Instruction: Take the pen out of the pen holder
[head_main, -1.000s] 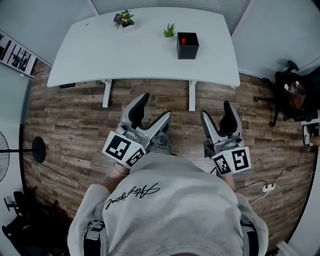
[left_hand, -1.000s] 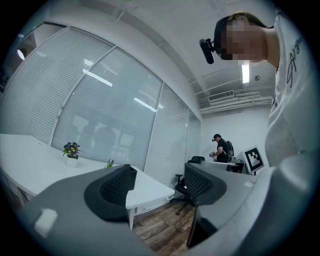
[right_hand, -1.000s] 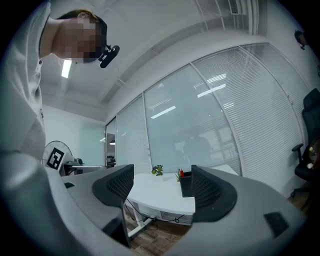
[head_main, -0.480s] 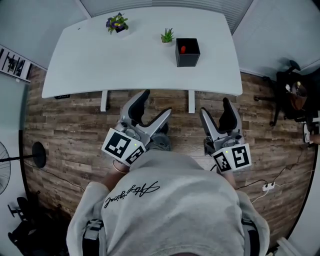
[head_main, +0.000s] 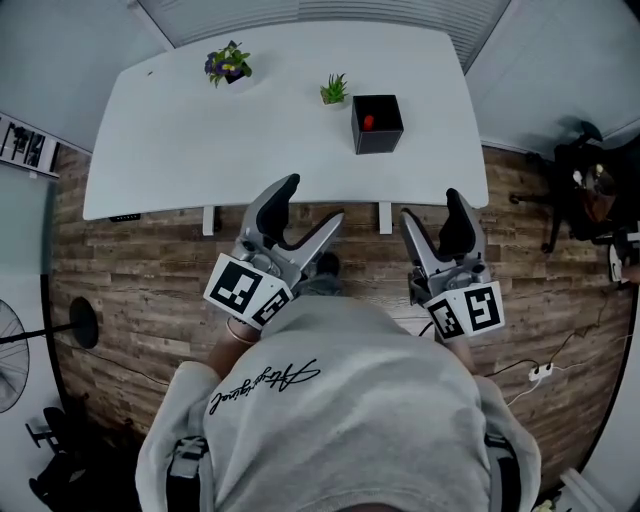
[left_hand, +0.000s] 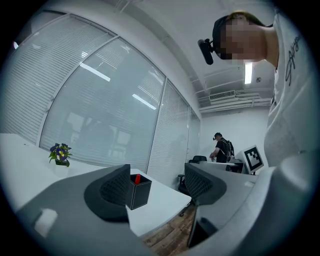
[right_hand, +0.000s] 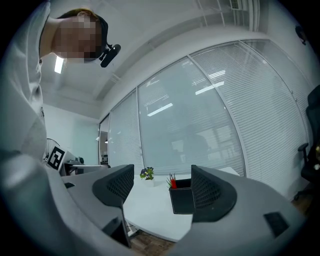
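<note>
One table (head_main: 250, 130), two potted plants (head_main: 228, 64) (head_main: 335, 90), one pen holder (head_main: 390, 140), one red pen (head_main: 368, 122) — and two tools (head_main: 312, 200) (head_main: 432, 205).

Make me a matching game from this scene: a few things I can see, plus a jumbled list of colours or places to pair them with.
Things:
1. pen
2. pen holder
3. flowering plant
4. small green plant

Descriptions:
A. black and square
B. purple blossoms
C. red, standing inside the holder
D. just left of the holder in the head view

Pairs: 1-C, 2-A, 3-B, 4-D.
</note>
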